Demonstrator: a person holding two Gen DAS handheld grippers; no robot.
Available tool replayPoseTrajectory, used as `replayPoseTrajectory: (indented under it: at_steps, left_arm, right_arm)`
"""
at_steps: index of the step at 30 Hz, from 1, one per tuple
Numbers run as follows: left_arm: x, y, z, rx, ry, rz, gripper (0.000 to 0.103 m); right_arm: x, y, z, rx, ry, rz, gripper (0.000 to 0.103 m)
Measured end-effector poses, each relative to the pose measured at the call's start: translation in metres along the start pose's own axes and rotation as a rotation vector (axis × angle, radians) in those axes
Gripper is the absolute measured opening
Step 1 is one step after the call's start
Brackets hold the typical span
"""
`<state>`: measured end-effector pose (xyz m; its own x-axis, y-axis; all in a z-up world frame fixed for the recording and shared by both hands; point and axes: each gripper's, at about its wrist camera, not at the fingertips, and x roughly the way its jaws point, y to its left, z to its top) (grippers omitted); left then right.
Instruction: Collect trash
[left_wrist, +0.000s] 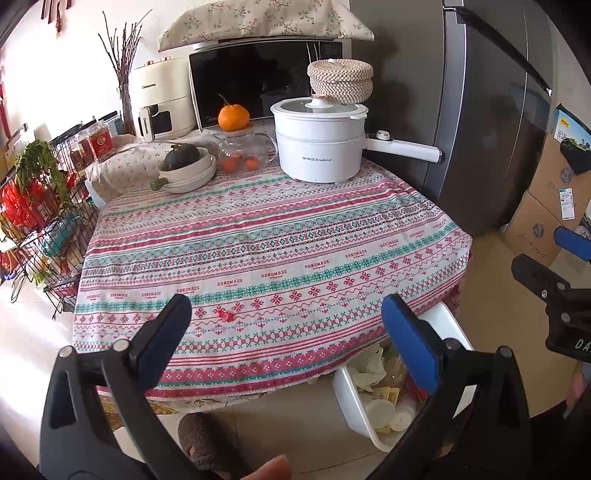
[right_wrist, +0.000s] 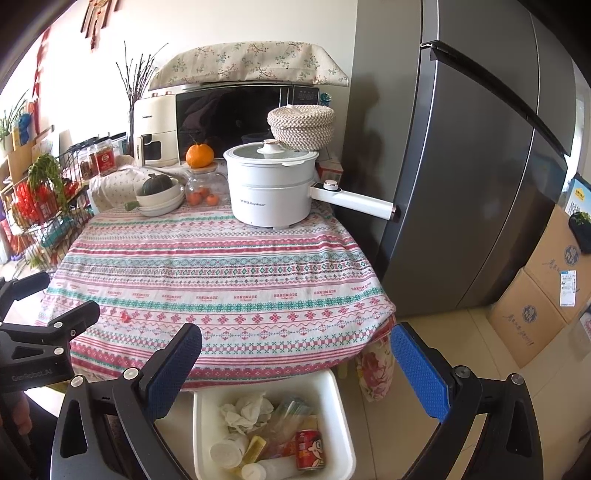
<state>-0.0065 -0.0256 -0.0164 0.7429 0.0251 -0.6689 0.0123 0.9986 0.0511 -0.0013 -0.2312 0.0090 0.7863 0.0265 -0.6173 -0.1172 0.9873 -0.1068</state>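
Tablecloth (left_wrist: 258, 236) is nearly cleared; one small red scrap (left_wrist: 225, 315) remains near its front edge. White bin (right_wrist: 334, 413), already filled, sits below. Left gripper (left_wrist: 286, 332) and right gripper (right_wrist: 295, 365) are held spread, empty. Cloth may be pinched with the scrap.

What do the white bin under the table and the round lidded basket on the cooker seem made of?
White rectangular bin: likely smooth moulded plastic, with thin, evenly glossy walls. Round beige lidded basket: looks like woven rope or straw, matte, with visible coiled weave ridges.
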Motion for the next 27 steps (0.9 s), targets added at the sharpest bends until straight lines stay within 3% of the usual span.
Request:
replayPoseTrajectory:
  at_steps: [27]
  left_arm:
    - [-0.0022, -0.0017, -0.0002, 0.013, -0.004, 0.000, 0.102]
  right_arm:
    - [0.0021, -0.0037, -0.0012, 0.011, 0.002, -0.006, 0.103]
